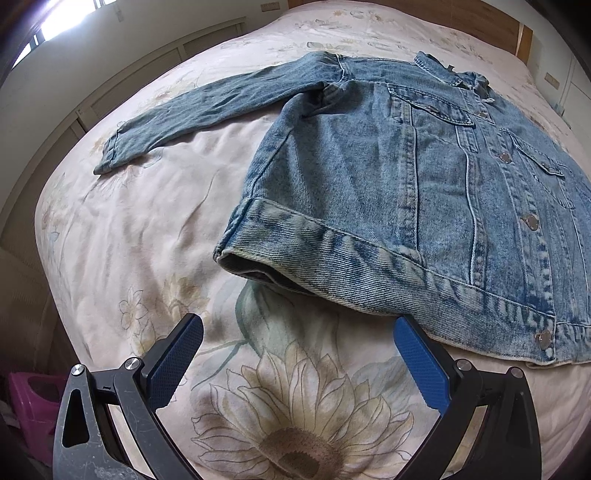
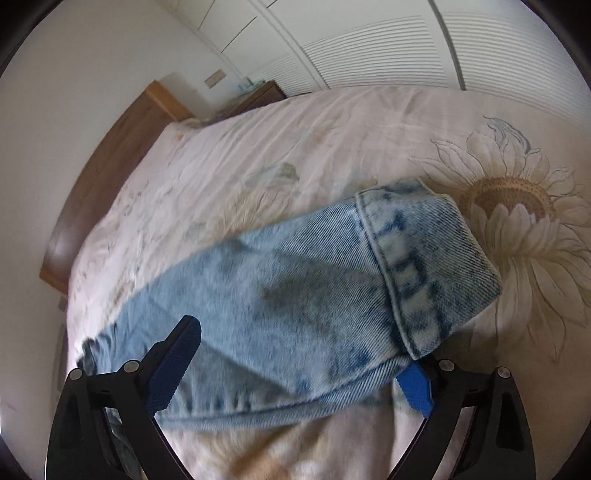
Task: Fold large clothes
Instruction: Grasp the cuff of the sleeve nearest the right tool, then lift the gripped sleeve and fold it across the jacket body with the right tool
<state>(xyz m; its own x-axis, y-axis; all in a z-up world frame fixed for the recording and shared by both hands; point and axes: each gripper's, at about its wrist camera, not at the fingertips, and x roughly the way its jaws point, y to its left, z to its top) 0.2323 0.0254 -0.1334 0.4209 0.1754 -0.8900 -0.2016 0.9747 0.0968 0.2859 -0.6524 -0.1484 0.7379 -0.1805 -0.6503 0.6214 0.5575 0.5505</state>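
Just one denim jacket [image 1: 424, 192]; one floral bedspread [image 1: 129, 240]; two sunflowers [image 2: 513, 199]

Floral-sheeted bed [image 1: 110, 240], wooden headboard [image 1: 461, 18] — bright window [image 1: 62, 14], white walls.

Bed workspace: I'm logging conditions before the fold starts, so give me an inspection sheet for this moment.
Surface: bed with a floral cover, wrinkled.
Job's things: denim jacket lies front up and buttoned, one sleeve stretched out sideways; the other sleeve, cuff included, lies across the right tool.
Clutter: nothing seen on the bed.
Grippers: left tool open, above the cover by the hem; right tool wide apart, sleeve between its pads, grip not seen.
Cables: nothing seen.
Surroundings: wooden headboard, window, louvred cupboard doors, pink bin on the floor.
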